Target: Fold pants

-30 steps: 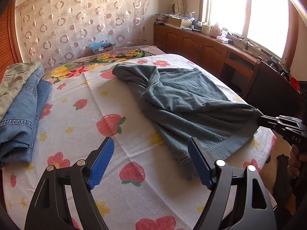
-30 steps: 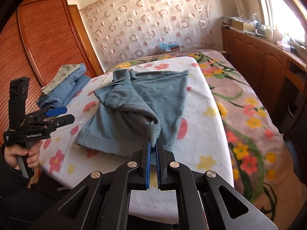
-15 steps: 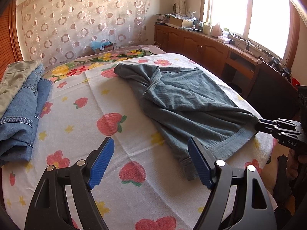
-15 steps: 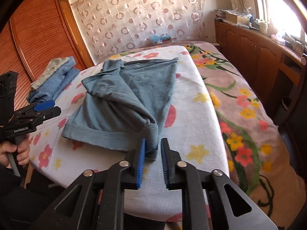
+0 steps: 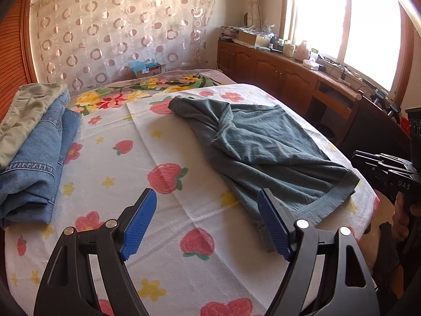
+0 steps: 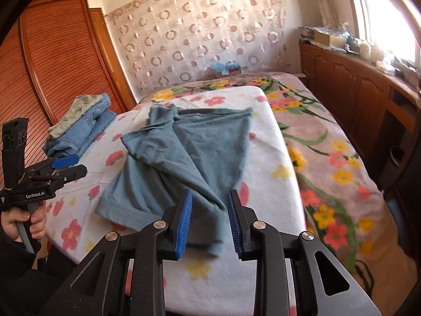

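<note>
A grey-blue pair of pants lies rumpled on the strawberry-print cloth on the bed; it also shows in the right wrist view. My left gripper is open and empty, above the cloth just left of the waistband's near corner. My right gripper is open, its jaws on either side of the pants' near corner without holding it. The right gripper also shows in the left wrist view, apart from the pants' edge. The left gripper shows in the right wrist view.
A stack of folded jeans and a khaki garment lies at the bed's left side, also in the right wrist view. A wooden cabinet runs along the right under the window. A wooden wardrobe stands left of the bed.
My right gripper has opened and let go of the pants' corner, which dropped onto the bed. It has pulled back a little. My left gripper has stayed open.
</note>
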The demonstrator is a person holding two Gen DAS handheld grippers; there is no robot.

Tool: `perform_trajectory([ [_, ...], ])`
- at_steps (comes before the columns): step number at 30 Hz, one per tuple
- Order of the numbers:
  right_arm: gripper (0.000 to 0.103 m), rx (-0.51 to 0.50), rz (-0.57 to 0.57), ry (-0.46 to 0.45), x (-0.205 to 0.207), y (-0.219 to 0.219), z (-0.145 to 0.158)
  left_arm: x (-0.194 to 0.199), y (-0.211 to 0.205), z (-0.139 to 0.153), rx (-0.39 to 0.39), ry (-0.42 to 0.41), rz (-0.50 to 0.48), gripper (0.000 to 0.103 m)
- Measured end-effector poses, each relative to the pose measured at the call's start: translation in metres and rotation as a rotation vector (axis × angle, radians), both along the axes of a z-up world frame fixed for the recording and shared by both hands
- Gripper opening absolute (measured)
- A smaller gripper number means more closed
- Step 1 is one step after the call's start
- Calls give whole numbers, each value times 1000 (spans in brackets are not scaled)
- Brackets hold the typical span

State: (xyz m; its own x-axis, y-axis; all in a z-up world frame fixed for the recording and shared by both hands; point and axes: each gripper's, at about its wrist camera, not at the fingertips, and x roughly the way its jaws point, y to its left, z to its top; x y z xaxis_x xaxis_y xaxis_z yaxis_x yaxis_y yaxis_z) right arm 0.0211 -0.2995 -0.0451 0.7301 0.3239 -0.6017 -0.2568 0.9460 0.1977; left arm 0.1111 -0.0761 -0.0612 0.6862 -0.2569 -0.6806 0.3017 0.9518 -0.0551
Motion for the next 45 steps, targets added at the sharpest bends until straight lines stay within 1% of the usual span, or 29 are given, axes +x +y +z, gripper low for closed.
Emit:
perform_trajectory([
  [1, 32, 0, 21, -8, 5, 7, 1, 1, 3, 1, -3, -3, 7, 80],
  [2, 37, 1, 37, -10, 10, 13, 2, 2, 5, 2, -4, -4, 11, 80],
  [3, 39, 3, 50, -11, 16, 18, 2, 2, 8, 2, -5, -6, 15, 80],
  [10, 39, 2, 169, -9, 57, 60, -6, 8, 28, 7, -17, -24, 55, 80],
  [11, 38, -1, 184, -10, 61, 67, -8, 8, 29, 8, -18, -26, 57, 80],
  [12, 34, -2, 201, -10, 66, 72, -10, 8, 31, 9, -18, -28, 60, 80],
  [13, 32, -4, 218, -6, 71, 78, -12, 8, 34, 9, -18, -31, 64, 80],
  [18, 32, -14, 263, 21, 100, 107, -23, 7, 42, 11, -25, -37, 77, 80],
  [24, 31, -24, 289, 34, 125, 129, -21, 7, 46, 9, -34, -32, 87, 80],
  [28, 24, -64, 293, 57, 138, 144, -25, 6, 46, 6, -37, -27, 83, 80],
  [29, 18, -76, 294, 57, 139, 146, -24, 7, 45, 5, -37, -24, 81, 80],
  [30, 10, -93, 286, 42, 141, 146, -24, 7, 44, 4, -37, -21, 79, 80],
  [32, 5, -115, 274, 18, 143, 145, -18, 6, 42, 3, -32, -17, 73, 80],
  [35, 4, -100, 252, -12, 144, 131, -5, 4, 41, 3, -27, -19, 69, 80],
  [39, 4, -124, 189, -43, 149, 102, 14, 4, 41, 4, -34, -20, 72, 80],
  [42, 4, -156, 131, -55, 160, 80, 20, 4, 40, 4, -38, -21, 71, 80],
  [45, 4, -189, 65, -47, 177, 60, 21, 4, 39, 3, -35, -20, 69, 80],
])
